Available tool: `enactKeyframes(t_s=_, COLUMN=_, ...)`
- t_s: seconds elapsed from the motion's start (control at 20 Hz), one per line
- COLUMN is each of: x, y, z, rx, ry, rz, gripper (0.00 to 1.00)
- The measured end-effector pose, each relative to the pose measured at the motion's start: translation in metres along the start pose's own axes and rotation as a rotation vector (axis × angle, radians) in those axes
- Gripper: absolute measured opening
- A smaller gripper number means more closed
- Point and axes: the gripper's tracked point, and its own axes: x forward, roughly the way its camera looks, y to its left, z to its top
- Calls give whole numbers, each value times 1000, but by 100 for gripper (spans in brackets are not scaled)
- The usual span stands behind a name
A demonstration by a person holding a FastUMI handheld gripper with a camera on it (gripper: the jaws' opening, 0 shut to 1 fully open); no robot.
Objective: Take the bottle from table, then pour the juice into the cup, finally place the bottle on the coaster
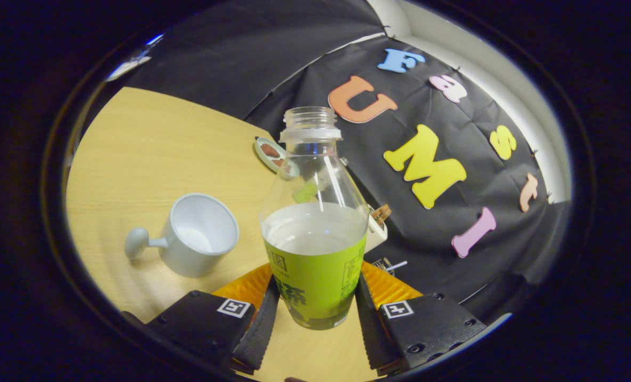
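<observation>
a: where's the bottle [315, 239] right now?

b: standing between the two fingers [262, 323] of the gripper [315, 318], uncapped, clear plastic with a green label round its lower half and a pale liquid up to about the top of that label. the whole scene looks tilted, so i'd judge the gripper is rolled over a little; i can't tell whether the bottle's base is on the wooden table [135, 154] or just off it.

a: and the jaws — pinching it or not?

b: narrowed to the bottle's width, each ridged pad lying along one side of the label. both seem to touch it, so i read that as a pinch on the lower body. gripping low, below the liquid line, makes sense to me: the neck is left free for pouring.

a: the cup?

b: a white cup [201, 236] with a knobbed handle, beside the bottle on the table, mouth facing this way, and a little white stuff in the bottom. near enough that a short carry and a tip should reach it.

a: coaster?

b: a small flat patterned disc [269, 153] lies beyond the bottle by the cloth wall — possibly the coaster, partly hidden behind the glassy shoulder, so i won't swear to it.

a: stage?

b: the take looks done or nearly so; pouring not yet begun.
</observation>
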Motion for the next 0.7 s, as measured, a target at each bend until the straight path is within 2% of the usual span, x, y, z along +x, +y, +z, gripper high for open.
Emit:
enactKeyframes(t_s=0.4, x=14, y=-26, z=20, rx=451, ry=-71, rz=78, gripper=76)
enactKeyframes(t_s=0.7, x=51, y=-21, z=22, rx=626, ry=-132, rz=141, gripper=76)
